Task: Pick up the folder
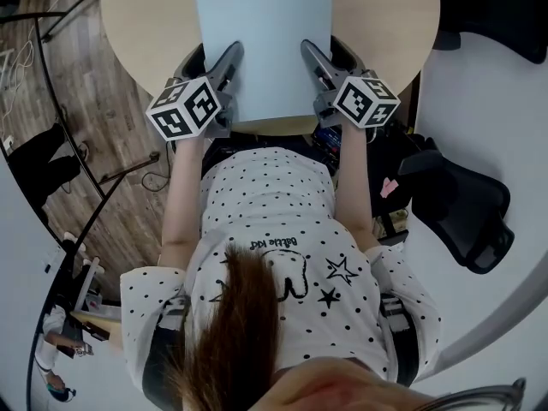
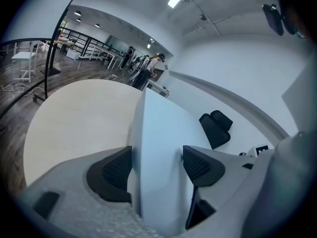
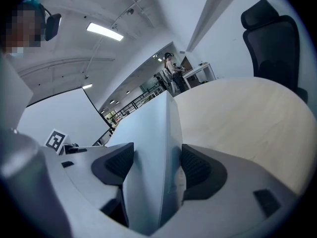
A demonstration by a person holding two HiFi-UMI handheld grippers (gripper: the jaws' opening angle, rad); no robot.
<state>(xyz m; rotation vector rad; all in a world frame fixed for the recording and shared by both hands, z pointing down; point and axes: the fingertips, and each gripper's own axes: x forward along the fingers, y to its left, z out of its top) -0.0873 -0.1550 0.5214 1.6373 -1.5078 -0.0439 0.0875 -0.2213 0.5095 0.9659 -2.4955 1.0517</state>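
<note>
Beyond the person's dotted shirt, my left claw and right claw both clamp the folder at the worktop's near edge. It's grasped; lifting clear apparently remains.

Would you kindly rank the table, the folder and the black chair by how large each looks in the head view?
1. table
2. folder
3. black chair, which stands farther from the camera
</note>
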